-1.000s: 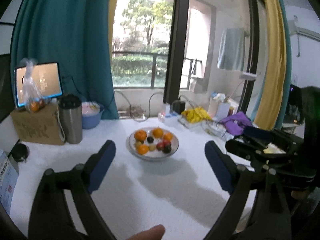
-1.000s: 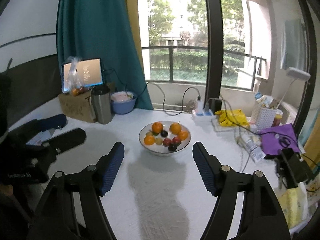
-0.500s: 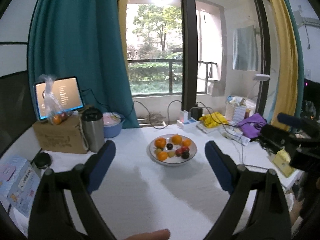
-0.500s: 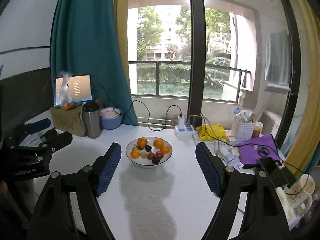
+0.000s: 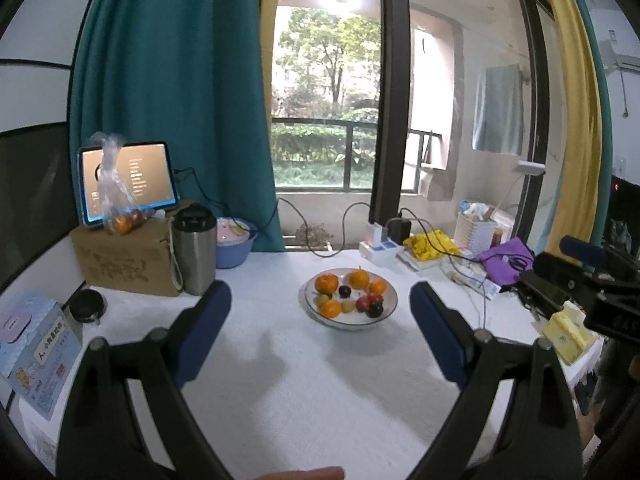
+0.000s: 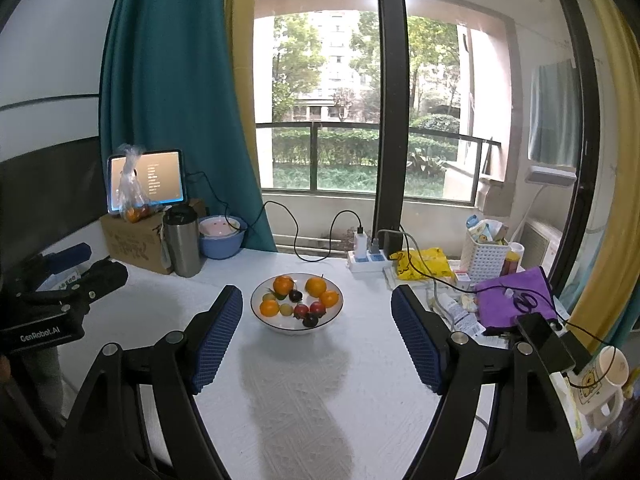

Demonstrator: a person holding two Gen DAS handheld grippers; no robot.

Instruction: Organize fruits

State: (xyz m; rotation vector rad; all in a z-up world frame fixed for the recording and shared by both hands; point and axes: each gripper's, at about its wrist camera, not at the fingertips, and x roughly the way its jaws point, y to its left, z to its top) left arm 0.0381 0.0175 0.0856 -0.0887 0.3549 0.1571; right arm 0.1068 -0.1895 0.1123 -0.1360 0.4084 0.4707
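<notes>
Both grippers spread wide, holding nothing, above the table's near edge

The left gripper (image 5: 320, 316) and right gripper (image 6: 316, 320) frame the white bowl (image 6: 297, 327) at the table's (image 6: 304, 400) middle; oranges (image 6: 316, 286), dark plums and small red fruits all lie inside it, gathered rather than scattered, which fits sorting finished or pending.

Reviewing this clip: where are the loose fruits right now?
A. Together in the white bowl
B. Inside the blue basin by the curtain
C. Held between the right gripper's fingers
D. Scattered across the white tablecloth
A: the oranges and small dark and red fruits all sit inside the white bowl, while the right gripper is open and holds nothing.
</notes>
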